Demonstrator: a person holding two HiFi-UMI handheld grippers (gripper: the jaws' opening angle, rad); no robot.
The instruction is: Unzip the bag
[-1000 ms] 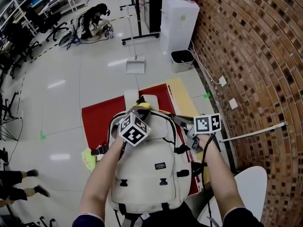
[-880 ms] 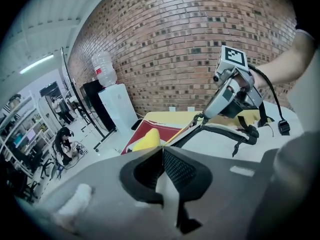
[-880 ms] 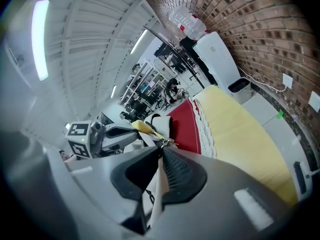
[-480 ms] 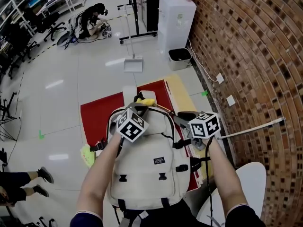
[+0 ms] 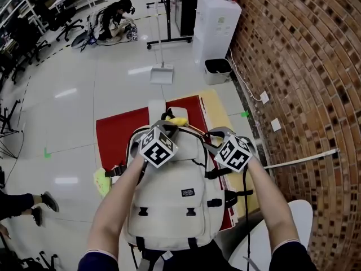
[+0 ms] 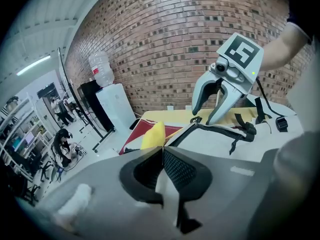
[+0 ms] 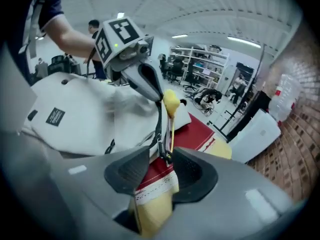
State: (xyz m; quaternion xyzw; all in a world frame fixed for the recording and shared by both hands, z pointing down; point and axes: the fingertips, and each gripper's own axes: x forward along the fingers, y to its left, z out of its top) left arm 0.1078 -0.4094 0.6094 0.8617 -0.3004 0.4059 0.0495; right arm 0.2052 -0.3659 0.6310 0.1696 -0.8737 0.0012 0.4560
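Right in front of the body: cream bag (image 5: 169, 202), front panel up, top end pointing away, over a red mat (image 5: 115, 137) on the pale floor (image 5: 73, 95). At the bag's top edge, left hand-held gripper (image 6: 162, 156) with jaws closed tight, pinching a pale strip of the bag just short of a yellow tab (image 6: 154, 134). Just to its right, near the bag's upper right corner, right hand-held gripper (image 7: 162, 166) with jaws opening wide, pads pressing on nothing. Between those pads, loose, a dark zipper pull (image 7: 164, 156) at the end of a black cord running up to the bag's top. Along the mat's right edge, a yellow sheet (image 5: 217, 109). At lower right, part of a white rounded surface (image 5: 302, 219). Farther out on the floor, a white dustpan (image 5: 161, 75) with an upright handle. Beyond it, a grey bin (image 5: 217, 71) just beside a white water dispenser (image 5: 215, 21), both close against the brick wall (image 5: 299, 66). Far back on the left, a person (image 5: 113, 18) crouched low on the floor.
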